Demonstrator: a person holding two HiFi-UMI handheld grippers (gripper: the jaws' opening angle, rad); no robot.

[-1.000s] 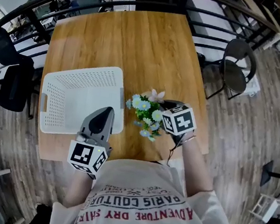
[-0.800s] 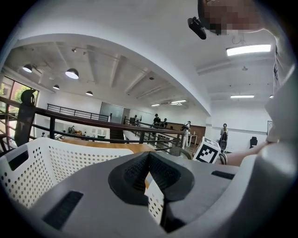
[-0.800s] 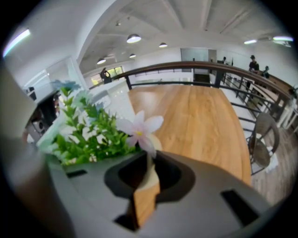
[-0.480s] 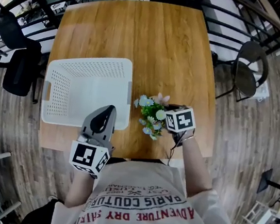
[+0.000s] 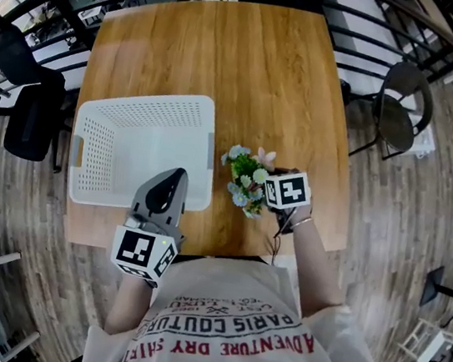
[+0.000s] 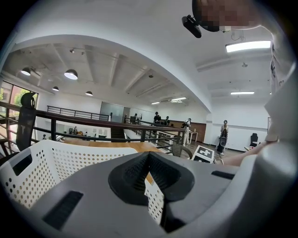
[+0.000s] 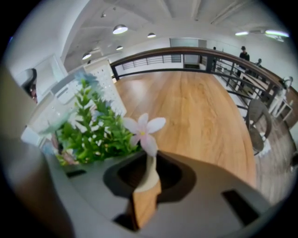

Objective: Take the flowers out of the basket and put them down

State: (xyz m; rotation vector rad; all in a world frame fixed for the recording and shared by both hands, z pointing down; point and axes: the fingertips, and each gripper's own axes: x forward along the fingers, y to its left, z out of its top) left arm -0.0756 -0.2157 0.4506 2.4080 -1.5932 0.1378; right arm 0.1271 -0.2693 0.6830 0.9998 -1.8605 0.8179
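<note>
flowers: green-leaved blue-white flower bunch (image 5: 245,177), stem between right gripper (image 7: 147,185) jaws
right jaws: just opening, slightly apart
left gripper (image 6: 149,157): pressed together, empty

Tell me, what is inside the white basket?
Only its bare white floor shows inside the basket; the flowers are outside, to its right. The left tool covers part of its near side.

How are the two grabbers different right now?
The left gripper is shut and empty, over the basket; the right gripper has just been opening, with the stem of the flowers between its jaws. The left points nearly level, the right steeply down. Both are grey and two-jawed.
</note>
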